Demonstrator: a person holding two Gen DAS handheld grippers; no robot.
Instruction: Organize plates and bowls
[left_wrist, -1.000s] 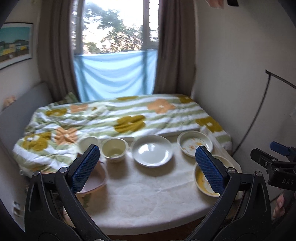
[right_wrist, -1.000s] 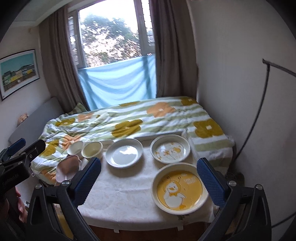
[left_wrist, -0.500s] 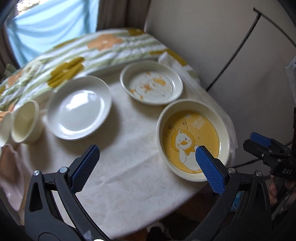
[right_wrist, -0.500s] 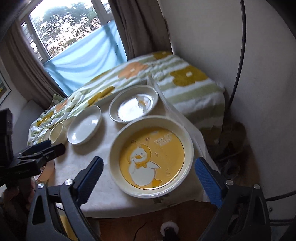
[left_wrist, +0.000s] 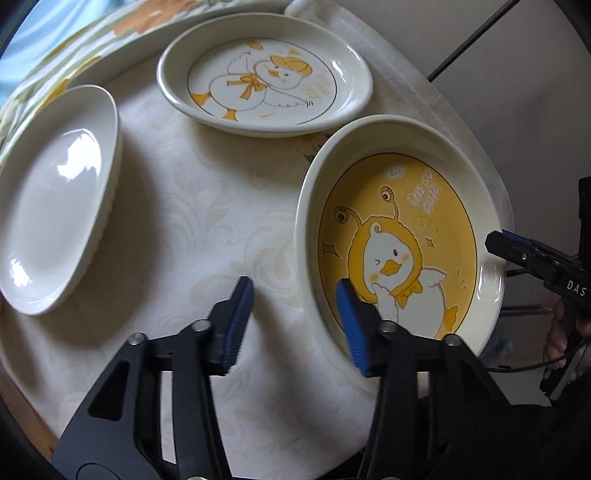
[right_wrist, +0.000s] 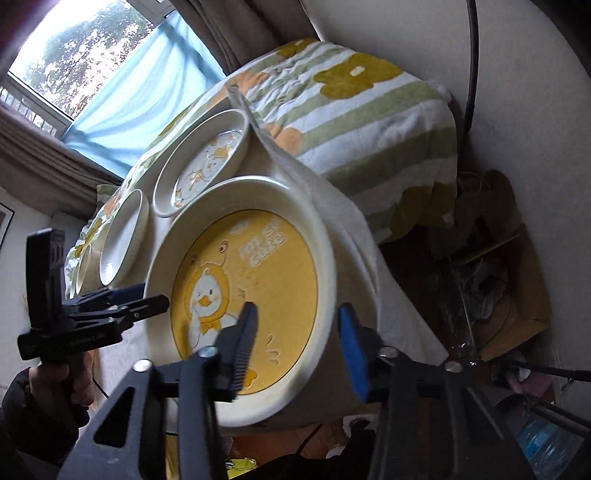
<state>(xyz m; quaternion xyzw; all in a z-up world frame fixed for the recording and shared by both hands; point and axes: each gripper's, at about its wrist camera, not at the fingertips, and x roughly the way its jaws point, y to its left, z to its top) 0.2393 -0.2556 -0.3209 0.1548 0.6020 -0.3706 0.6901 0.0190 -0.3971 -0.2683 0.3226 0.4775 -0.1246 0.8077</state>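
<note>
**Both tongs straddle the yellow duck plate's rim**

The yellow plate (left_wrist: 402, 243) reads "I'm so cute" and lies flat at the table's (left_wrist: 207, 206) right edge. My left tongs (left_wrist: 295, 321) and right tongs (right_wrist: 299, 343) are closing, narrow, each astride its rim; grip uncertain. "DAS" marks the right tongs.

both hand-held grippers (left_wrist: 295, 314) lowered, closing astride yellow plate (left_wrist: 399, 236) rim

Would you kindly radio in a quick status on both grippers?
Left gripper and right gripper closing astride opposite rims of the yellow duck plate, not yet clamped. Plate on the table. Nothing in the way.
</note>
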